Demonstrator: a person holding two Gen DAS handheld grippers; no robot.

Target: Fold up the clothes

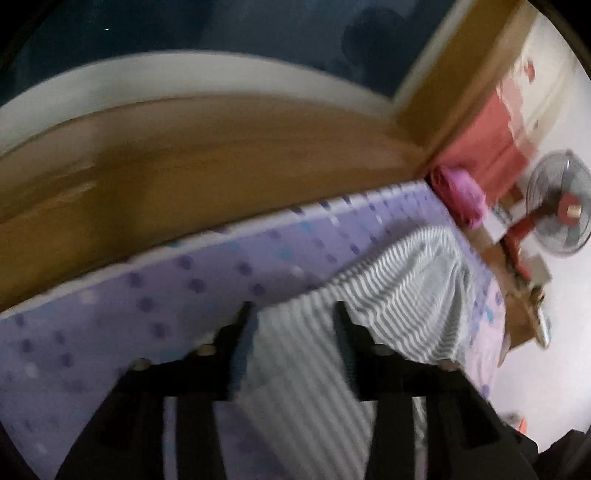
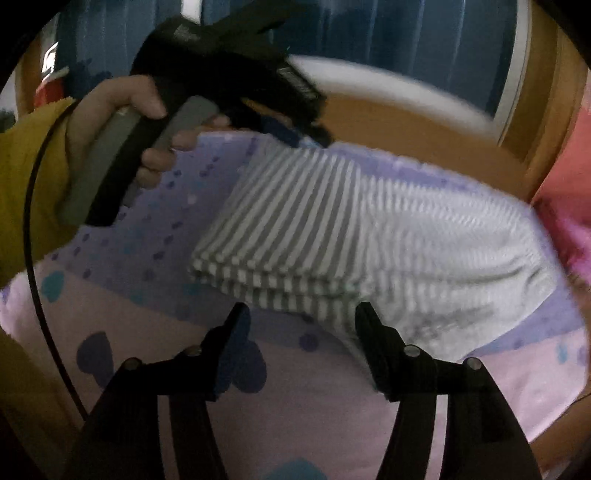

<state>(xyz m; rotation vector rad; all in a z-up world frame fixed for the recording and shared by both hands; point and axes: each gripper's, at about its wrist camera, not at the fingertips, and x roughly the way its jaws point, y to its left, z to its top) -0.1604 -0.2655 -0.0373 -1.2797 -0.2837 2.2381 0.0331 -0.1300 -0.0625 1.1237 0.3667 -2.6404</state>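
A grey-and-white striped garment [image 2: 295,229] lies folded in layers on the purple spotted bed sheet [image 2: 122,258]. In the left wrist view the striped garment [image 1: 399,280] spreads under and beyond my left gripper [image 1: 291,314], whose jaws stand apart over the cloth without pinching it. The right wrist view shows that left gripper [image 2: 317,129] in a hand [image 2: 122,110] at the garment's far corner. My right gripper [image 2: 301,310] is open just short of the garment's near folded edge, with nothing pressed between its fingers.
A wooden bed frame [image 1: 184,166] runs along the far side of the mattress, with dark blue curtains [image 1: 221,29] behind. A pink bundle of cloth [image 1: 461,192] sits at the bed's corner. A standing fan [image 1: 557,214] and boxes are on the floor beyond.
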